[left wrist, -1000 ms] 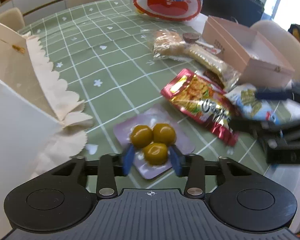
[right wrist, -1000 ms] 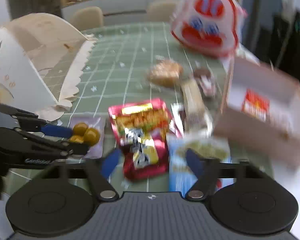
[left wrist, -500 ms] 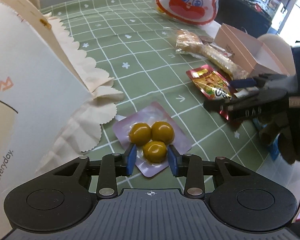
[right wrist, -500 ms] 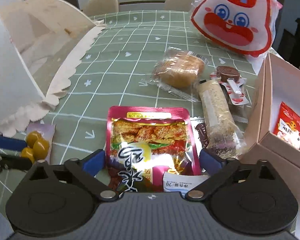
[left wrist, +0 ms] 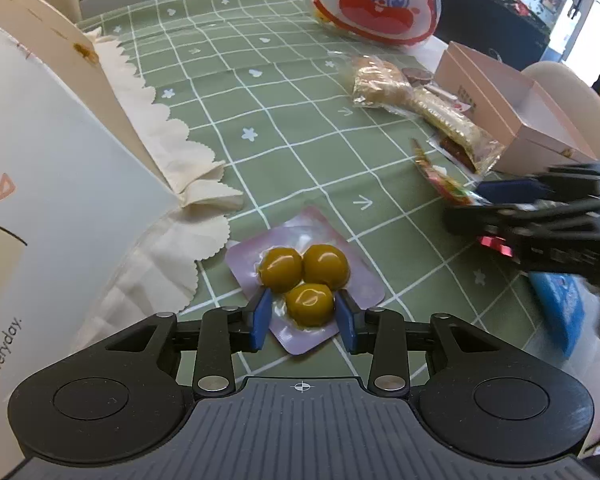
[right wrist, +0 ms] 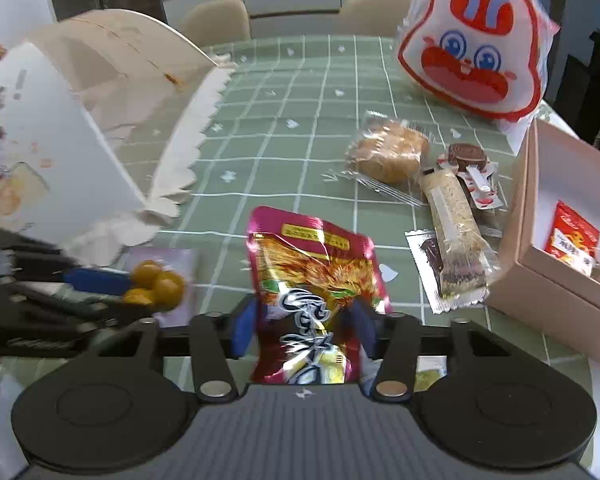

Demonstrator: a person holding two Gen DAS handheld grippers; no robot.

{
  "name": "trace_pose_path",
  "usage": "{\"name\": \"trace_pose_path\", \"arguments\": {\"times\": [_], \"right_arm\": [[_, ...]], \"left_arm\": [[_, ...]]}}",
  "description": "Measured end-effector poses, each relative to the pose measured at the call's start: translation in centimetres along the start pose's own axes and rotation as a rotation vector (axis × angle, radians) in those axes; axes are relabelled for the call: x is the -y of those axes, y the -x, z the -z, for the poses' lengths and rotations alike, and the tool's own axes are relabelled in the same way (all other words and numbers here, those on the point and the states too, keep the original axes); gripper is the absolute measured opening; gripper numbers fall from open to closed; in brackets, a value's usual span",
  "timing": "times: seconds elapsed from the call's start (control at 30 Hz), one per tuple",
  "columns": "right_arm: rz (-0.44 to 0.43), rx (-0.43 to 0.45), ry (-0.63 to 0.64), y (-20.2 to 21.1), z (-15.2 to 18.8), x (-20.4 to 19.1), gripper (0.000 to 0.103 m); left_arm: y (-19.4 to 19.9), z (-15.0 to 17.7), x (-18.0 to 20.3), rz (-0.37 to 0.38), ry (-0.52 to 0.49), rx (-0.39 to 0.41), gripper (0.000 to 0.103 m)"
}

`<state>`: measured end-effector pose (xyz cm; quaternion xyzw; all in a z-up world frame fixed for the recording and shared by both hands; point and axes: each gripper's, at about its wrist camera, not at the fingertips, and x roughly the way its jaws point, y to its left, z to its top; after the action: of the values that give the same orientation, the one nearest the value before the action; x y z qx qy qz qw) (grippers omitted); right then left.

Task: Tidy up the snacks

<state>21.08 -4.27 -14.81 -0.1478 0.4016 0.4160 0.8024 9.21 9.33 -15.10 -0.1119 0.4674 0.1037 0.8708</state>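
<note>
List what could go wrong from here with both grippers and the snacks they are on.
1. The right gripper pinches the red snack pouch near one end; the glossy, crumpled foil may slip out.
2. The left gripper straddles one ball of the purple pack of three yellow balls, its fingers not visibly touching; closing may squash it or grab only film.
3. Both grippers work close together near the pack and might collide.

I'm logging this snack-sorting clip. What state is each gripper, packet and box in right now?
Left gripper: open, fingers either side of the yellow-ball packet, which lies flat on the table.
Right gripper: shut on the red packet, its top end tilted up.
Pink box: open, a red sachet inside.
White paper bag: on its side, mouth open.
Bun: sealed, on the table.
</note>
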Motion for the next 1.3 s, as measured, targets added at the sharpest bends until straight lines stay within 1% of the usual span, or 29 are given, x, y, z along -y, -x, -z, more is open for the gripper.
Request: {"name": "trace_pose_path", "arguments": {"times": [0.07,0.13,0.17,0.2,0.23,0.27,0.4,0.5,0.57,0.6,0.7,0.73,0.77,0.8,0.83,0.87,0.9,0.93,1.0,1.13,1.17,1.27,1.3], "right_arm": [[-0.020,0.016,-0.024,1.6,0.3,-0.1,0.038],[-0.033,0.040,-0.057,3.3,0.6,0.3,0.025],[-0.023,0.053,-0.071,4.4,0.8,0.6,0.023],[-0.013,0.069,-0.083,5.3,1.0,0.9,0.019],[-0.007,0.081,-0.093,6.2,1.3,1.2,0.018],[-0.002,0.089,-0.105,6.9,1.6,1.7,0.013],[0.029,0.097,-0.142,9.0,3.1,3.4,0.011],[0.132,0.084,-0.142,9.3,4.9,4.3,0.011],[0.207,0.066,-0.171,9.3,6.2,5.4,0.012],[0.223,0.053,-0.196,9.2,6.8,6.1,0.013],[0.181,0.009,-0.297,9.0,8.7,8.4,0.013],[0.165,0.002,-0.317,9.1,9.2,8.8,0.014],[0.150,0.002,-0.332,9.2,9.6,9.1,0.023],[0.149,0.011,-0.338,9.4,9.8,9.0,0.039],[0.154,0.032,-0.335,9.7,9.8,8.9,0.050],[0.159,0.056,-0.324,10.0,9.9,8.5,0.069],[0.167,0.085,-0.314,10.2,9.8,8.1,0.076],[0.178,0.107,-0.306,10.2,9.7,7.8,0.077],[0.173,0.093,-0.315,9.4,9.3,7.8,0.076],[0.116,0.072,-0.422,8.0,9.3,9.0,0.074],[0.108,0.067,-0.445,7.6,9.4,9.2,0.071],[0.099,0.080,-0.484,7.2,9.5,9.5,0.070],[0.098,0.079,-0.486,7.3,9.5,9.6,0.068]], "left_arm": [[-0.1,0.1,0.6,-0.029,-0.014,0.007,0.040],[-0.3,0.2,1.5,-0.067,-0.052,0.024,0.040],[-0.3,0.3,1.9,-0.081,-0.069,0.028,0.035],[-0.2,0.4,2.4,-0.077,-0.088,0.035,0.031],[-0.2,0.5,2.9,-0.068,-0.108,0.036,0.031],[-0.1,0.7,3.3,-0.052,-0.122,0.039,0.031],[0.5,1.8,5.7,0.034,-0.187,0.032,0.031],[0.8,3.0,7.9,0.094,-0.220,0.020,0.031],[0.8,3.5,9.3,0.139,-0.229,0.019,0.031],[0.8,3.6,10.0,0.153,-0.234,0.021,0.031],[0.6,3.9,11.7,0.171,-0.243,0.031,0.031],[0.5,4.0,12.1,0.167,-0.250,0.033,0.031],[0.5,4.1,12.4,0.159,-0.253,0.036,0.031],[0.5,4.2,12.6,0.149,-0.252,0.038,0.031],[0.6,4.2,12.6,0.143,-0.247,0.040,0.031],[0.6,4.3,12.5,0.138,-0.238,0.044,0.031],[0.6,4.2,12.3,0.133,-0.229,0.047,0.031],[0.7,4.2,12.0,0.126,-0.215,0.051,0.031],[1.0,4.1,11.3,0.133,-0.175,0.058,0.031],[1.3,3.1,11.1,0.175,-0.141,0.100,0.031],[1.0,2.8,11.3,0.186,-0.133,0.107,0.031],[0.1,1.9,11.9,0.218,-0.111,0.107,0.031],[-0.3,1.7,12.1,0.228,-0.116,0.104,0.031]]}}
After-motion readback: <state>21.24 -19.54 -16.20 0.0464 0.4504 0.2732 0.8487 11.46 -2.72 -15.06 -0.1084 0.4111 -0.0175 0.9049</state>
